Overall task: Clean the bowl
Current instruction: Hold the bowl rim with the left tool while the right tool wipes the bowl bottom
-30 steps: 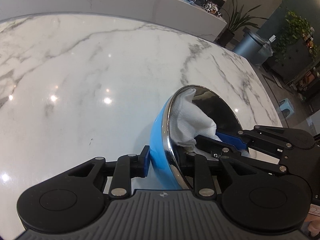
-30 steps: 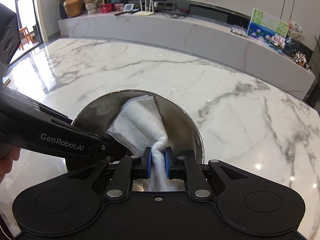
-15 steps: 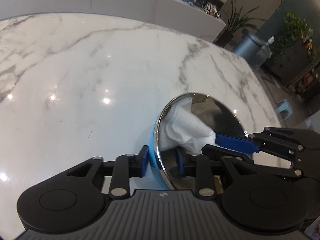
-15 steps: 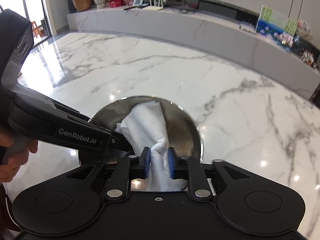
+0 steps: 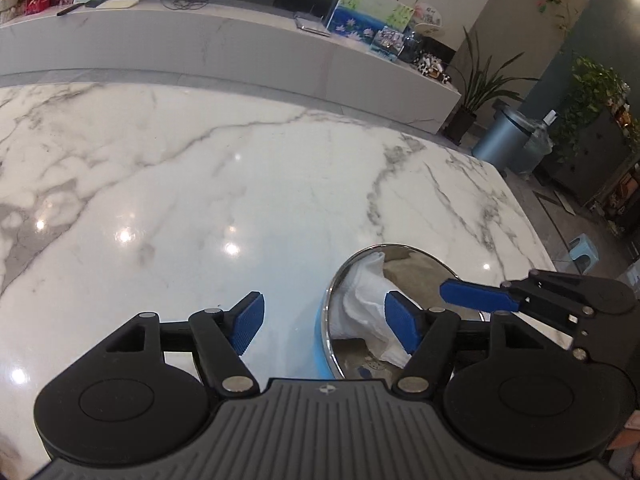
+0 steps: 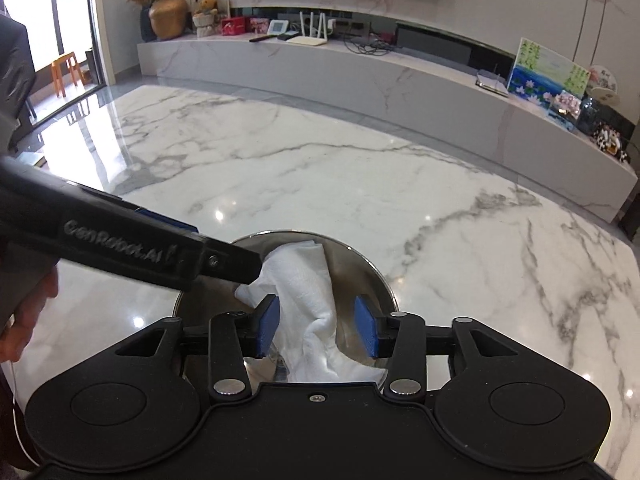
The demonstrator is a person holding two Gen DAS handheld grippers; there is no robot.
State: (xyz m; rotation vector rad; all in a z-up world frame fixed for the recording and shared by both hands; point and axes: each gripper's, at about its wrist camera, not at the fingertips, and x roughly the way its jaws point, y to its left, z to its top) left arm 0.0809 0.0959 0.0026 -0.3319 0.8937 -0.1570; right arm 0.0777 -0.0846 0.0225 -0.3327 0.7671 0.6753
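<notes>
Both jaws wider (crumpled towel (image 6: 308,300) loose)

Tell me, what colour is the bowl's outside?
Light blue; the bowl has a shiny metal inside. It shows best in the left wrist view.

A shiny white marble table (image 6: 360,168) stands before a long marble shelf (image 6: 400,76), with a bright window (image 6: 68,12) and green plants (image 5: 592,96) nearby.
</notes>
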